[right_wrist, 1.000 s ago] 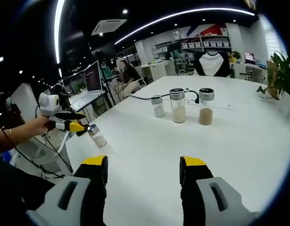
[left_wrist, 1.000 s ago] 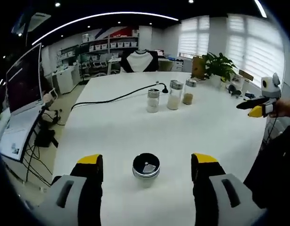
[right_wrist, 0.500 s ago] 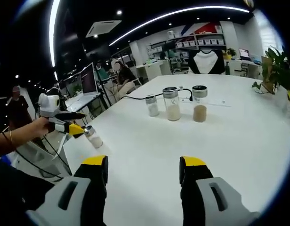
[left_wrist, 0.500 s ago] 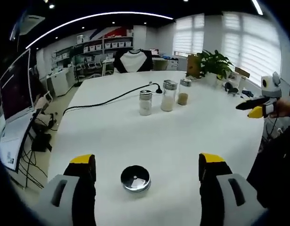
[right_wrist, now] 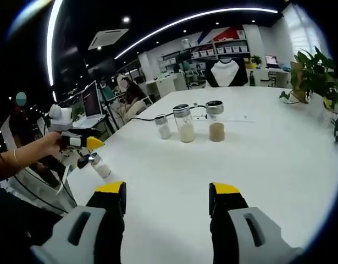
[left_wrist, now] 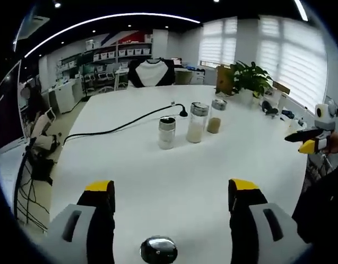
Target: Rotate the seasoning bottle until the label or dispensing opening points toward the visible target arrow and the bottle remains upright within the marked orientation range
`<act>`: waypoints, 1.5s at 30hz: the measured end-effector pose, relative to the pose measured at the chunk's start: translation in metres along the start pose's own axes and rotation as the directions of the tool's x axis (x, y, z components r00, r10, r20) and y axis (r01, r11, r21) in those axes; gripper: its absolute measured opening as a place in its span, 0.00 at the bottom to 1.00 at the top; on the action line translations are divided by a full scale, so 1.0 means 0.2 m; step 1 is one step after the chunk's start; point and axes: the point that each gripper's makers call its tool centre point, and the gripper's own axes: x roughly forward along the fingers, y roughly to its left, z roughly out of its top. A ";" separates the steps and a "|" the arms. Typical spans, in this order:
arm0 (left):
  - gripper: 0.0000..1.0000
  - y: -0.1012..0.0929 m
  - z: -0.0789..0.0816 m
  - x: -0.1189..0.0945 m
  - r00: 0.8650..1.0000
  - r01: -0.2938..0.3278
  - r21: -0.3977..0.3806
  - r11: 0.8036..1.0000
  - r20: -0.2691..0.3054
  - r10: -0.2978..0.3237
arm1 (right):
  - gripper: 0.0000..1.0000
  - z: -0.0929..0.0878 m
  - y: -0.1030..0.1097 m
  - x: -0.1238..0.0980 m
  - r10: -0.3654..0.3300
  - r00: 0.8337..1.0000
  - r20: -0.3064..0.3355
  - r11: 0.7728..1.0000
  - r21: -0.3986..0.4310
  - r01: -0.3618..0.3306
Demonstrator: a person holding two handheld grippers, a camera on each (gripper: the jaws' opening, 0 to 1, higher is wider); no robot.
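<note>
seasoning bottle (left_wrist: 158, 250) cut off at the bottom edge of the left gripper view, only its metal lid clear, label unreadable. standing on the white bench (left_wrist: 174, 165) between the spread jaws of the left tool (left_wrist: 171, 192), untouched. right tool (right_wrist: 166, 192) likewise released, grasping nothing. three more jars (left_wrist: 192, 124) mid-bench.

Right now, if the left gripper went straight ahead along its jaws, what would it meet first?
Probably the near seasoning bottle standing between the open jaws of the left gripper; depth is uncertain, so it might pass above the cap.
</note>
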 end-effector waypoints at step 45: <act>0.64 0.06 0.45 0.93 0.986 0.154 0.188 0.970 -0.095 -0.138 | 0.60 0.02 -0.20 -0.15 -0.249 0.968 0.036 0.960 0.141 0.242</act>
